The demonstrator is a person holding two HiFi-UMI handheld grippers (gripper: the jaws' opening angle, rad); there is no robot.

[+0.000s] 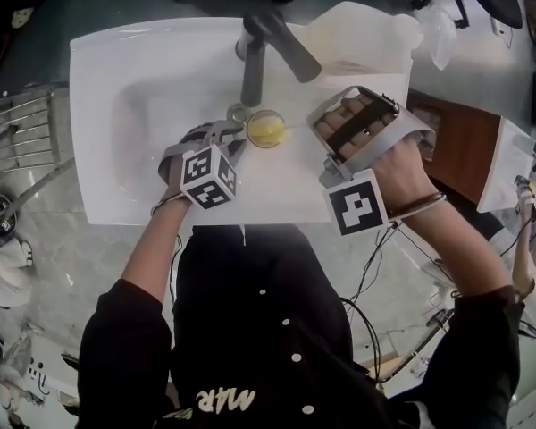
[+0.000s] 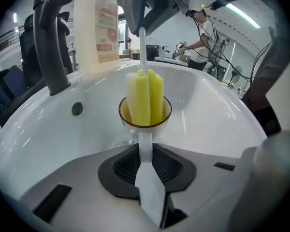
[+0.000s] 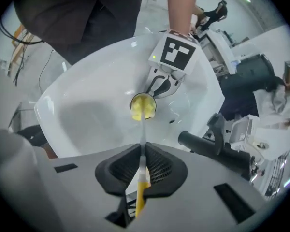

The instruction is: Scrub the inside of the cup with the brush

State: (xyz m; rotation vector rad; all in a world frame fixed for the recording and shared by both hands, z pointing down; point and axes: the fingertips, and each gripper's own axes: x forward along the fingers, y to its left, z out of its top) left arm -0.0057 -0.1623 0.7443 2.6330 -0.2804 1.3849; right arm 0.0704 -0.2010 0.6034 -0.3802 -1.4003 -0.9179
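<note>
White sink [image 1: 98,105], dark faucet [image 1: 254,70] at its back rim, pale labelled bottle [image 2: 97,30] just beside

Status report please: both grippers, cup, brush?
Left gripper shut on cup handle. Right gripper shut on brush; sponge head inside cup. Faucet nearby, not blocking.

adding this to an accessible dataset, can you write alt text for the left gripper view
The left gripper clamps the handle of a white cup in a white sink, with the yellow head of the brush inside it. The brush's white stem rises to the right gripper above; a dark faucet and a bottle stand behind.
</note>
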